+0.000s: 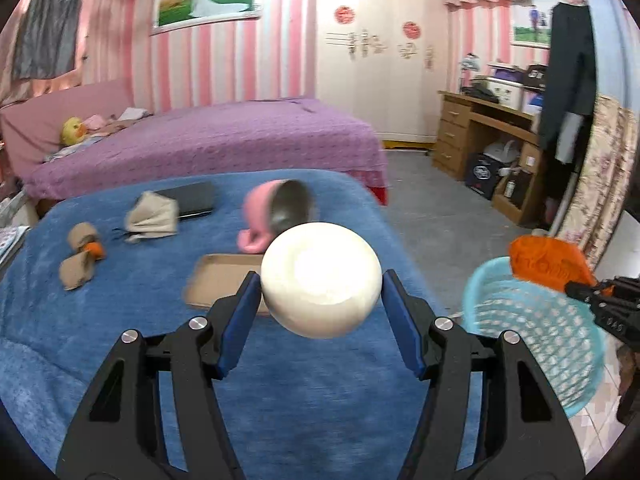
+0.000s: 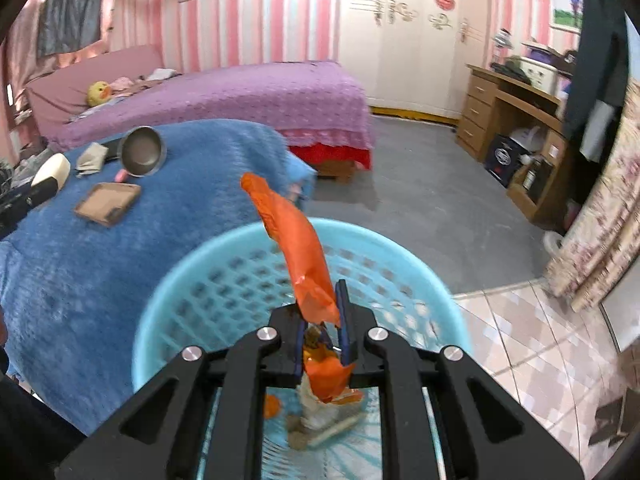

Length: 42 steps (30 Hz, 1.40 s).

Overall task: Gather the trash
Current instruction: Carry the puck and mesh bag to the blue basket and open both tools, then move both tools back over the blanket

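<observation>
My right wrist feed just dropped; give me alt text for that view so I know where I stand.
The right gripper is shut on an orange wrapper, held above a light blue basket with some trash already in its bottom. Behind to the left, a blue blanket carries a cardboard tray and a metal bowl.

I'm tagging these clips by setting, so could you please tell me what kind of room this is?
Most likely a home bedroom. A bed with a purple cover stands against pink-striped walls, a white wardrobe fills the far corner, and a wooden desk with drawers stands to the right.
</observation>
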### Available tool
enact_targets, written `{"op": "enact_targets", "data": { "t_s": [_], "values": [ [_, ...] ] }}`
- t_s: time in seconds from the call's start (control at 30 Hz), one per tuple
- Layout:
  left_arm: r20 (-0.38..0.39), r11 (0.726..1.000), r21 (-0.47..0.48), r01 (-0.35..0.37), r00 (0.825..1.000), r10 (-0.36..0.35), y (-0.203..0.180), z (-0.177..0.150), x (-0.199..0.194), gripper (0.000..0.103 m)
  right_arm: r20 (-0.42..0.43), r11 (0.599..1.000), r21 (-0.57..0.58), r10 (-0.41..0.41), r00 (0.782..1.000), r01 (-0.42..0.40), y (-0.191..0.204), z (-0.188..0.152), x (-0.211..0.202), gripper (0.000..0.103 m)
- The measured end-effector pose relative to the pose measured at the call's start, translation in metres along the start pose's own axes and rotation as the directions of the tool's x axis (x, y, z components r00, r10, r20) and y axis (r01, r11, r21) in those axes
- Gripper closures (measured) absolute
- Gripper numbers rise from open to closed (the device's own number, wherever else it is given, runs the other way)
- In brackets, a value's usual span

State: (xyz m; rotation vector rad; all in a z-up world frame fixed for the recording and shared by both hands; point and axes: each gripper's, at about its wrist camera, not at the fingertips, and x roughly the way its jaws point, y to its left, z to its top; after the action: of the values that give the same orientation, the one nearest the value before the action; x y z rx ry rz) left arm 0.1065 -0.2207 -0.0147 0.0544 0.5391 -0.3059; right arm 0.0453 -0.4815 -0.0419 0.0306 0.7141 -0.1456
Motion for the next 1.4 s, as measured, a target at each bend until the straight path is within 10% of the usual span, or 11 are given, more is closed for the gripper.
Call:
{"op": "enact_targets", "data": {
  "t_s": [0.57, 0.63, 0.77, 1.23, 1.3, 1.37, 1.4],
  "values": [
    [-0.081, 0.979, 0.116, 0.17, 0.984, -0.161, -0.142, -0.014, 0.033, 0.042, -0.001, 0.99, 0.131, -0.052, 0.999, 0.052, -0.065, -0.023, -0.002, 0.09],
    [-0.08, 0.978, 0.118, 0.174, 0.983, -0.166, -0.145, -0.013, 0.033, 0.03, -0.001, 0.989, 0.138, -0.051, 0.999, 0.05, -0.064, -0.025, -0.002, 0.09],
    [-0.035, 0.986, 0.098, 0.132, 0.991, -0.13, -0.13, -0.005, 0.027, 0.009, -0.006, 0.989, 0.14, -0.048, 0.999, 0.048, -0.061, -0.025, 0.0, 0.09],
    [-0.013, 0.998, -0.029, -0.047, 0.999, 0.047, -0.026, 0.007, 0.012, 0.006, -0.038, 0.992, 0.125, -0.029, 0.999, 0.033, -0.034, -0.018, 0.015, 0.088],
    [-0.015, 0.998, -0.03, -0.06, 0.998, 0.06, -0.019, 0.007, 0.01, 0.006, -0.037, 0.99, 0.132, -0.037, 0.999, 0.041, -0.029, -0.015, 0.016, 0.08],
    [-0.017, 0.997, -0.031, -0.072, 0.997, 0.072, -0.01, 0.006, 0.008, 0.006, -0.032, 0.989, 0.143, -0.038, 0.999, 0.042, -0.022, -0.012, 0.018, 0.037],
    [-0.015, 0.996, -0.033, -0.077, 0.997, 0.077, -0.006, 0.006, 0.006, 0.006, -0.024, 0.989, 0.144, -0.04, 0.999, 0.043, -0.019, -0.01, 0.018, 0.032]
  ]
}}
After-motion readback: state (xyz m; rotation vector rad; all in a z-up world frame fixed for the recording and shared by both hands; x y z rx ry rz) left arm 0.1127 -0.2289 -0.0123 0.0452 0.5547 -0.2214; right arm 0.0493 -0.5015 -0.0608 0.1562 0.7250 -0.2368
